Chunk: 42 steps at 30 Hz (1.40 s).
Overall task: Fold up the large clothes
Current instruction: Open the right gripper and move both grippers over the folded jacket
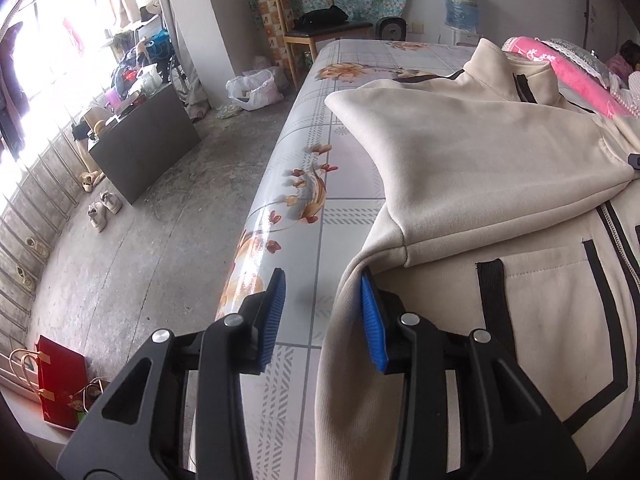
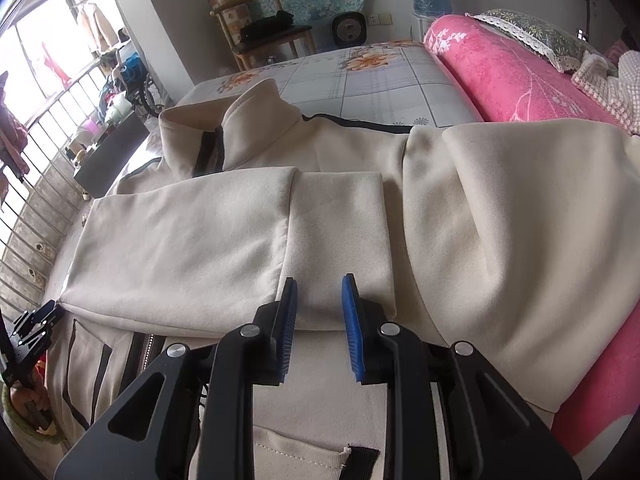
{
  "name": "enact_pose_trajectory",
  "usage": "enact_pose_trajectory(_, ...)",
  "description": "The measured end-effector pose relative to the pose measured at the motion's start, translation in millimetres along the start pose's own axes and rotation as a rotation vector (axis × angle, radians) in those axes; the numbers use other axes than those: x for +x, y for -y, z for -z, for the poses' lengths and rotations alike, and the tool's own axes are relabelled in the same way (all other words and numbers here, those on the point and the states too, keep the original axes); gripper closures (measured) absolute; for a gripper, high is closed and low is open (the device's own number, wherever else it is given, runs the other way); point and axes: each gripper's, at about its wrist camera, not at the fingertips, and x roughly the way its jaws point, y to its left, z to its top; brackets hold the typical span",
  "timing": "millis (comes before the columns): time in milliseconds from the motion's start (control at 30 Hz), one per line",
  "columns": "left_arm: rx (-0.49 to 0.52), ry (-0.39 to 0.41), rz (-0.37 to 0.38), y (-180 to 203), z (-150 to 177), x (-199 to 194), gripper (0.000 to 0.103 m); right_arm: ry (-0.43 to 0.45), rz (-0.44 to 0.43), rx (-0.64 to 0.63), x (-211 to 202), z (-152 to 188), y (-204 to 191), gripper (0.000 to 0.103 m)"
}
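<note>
A cream zip-up jacket [image 1: 500, 280] with black trim lies front up on the flower-print bed sheet [image 1: 316, 148]. One sleeve [image 1: 460, 152] is folded across its chest. My left gripper [image 1: 322, 274] is open at the jacket's left side edge. That edge runs between the pads, and the right pad [image 1: 372, 320] rests against the fabric under the sleeve fold. In the right wrist view both sleeves [image 2: 180, 240] cross the chest and meet at a cuff [image 2: 340, 232]. My right gripper [image 2: 320, 279] sits low over that cuff, narrowly open, with flat fabric showing in the gap. The left gripper's black body [image 2: 36, 328] shows at the far left.
A rolled pink blanket [image 2: 500, 76] and pillows border the bed's right side. The bed edge [image 1: 256, 216] drops to a concrete floor with a dark low cabinet [image 1: 148, 148], shoes [image 1: 104, 208], a red bag [image 1: 60, 384] and a plastic bag [image 1: 256, 88]. A wooden chair [image 1: 308, 20] stands at the wall.
</note>
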Motion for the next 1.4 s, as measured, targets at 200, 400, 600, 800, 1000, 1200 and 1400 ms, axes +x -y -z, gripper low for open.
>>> enact_pose_trajectory(200, -0.018, -0.044, 0.037, -15, 4, -15, 0.054, -0.015, 0.052, -0.104, 3, 7, -5, 0.076)
enact_pose_trajectory(400, -0.075, 0.009, 0.061, -36, -13, -62, 0.046, 0.040, 0.112, -0.139, -35, 6, -6, 0.062)
enact_pose_trajectory(600, -0.120, 0.050, 0.195, -16, -76, -77, 0.028, 0.066, 0.068, -0.168, -41, -13, -23, 0.061)
enact_pose_trajectory(800, -0.004, -0.056, 0.189, 68, -107, -3, 0.027, 0.009, 0.054, -0.225, -1, -15, -51, 0.061)
enact_pose_trajectory(1000, 0.125, -0.066, 0.134, 117, -76, 32, 0.021, -0.049, 0.128, -0.286, 19, 11, -51, 0.046)
enact_pose_trajectory(1200, 0.212, -0.044, 0.132, 128, -80, 19, 0.019, -0.014, 0.087, -0.310, 4, 0, -66, 0.036)
enact_pose_trajectory(1400, 0.202, -0.082, 0.164, 153, -82, 33, 0.010, -0.045, 0.074, -0.274, 38, -12, -75, 0.026)
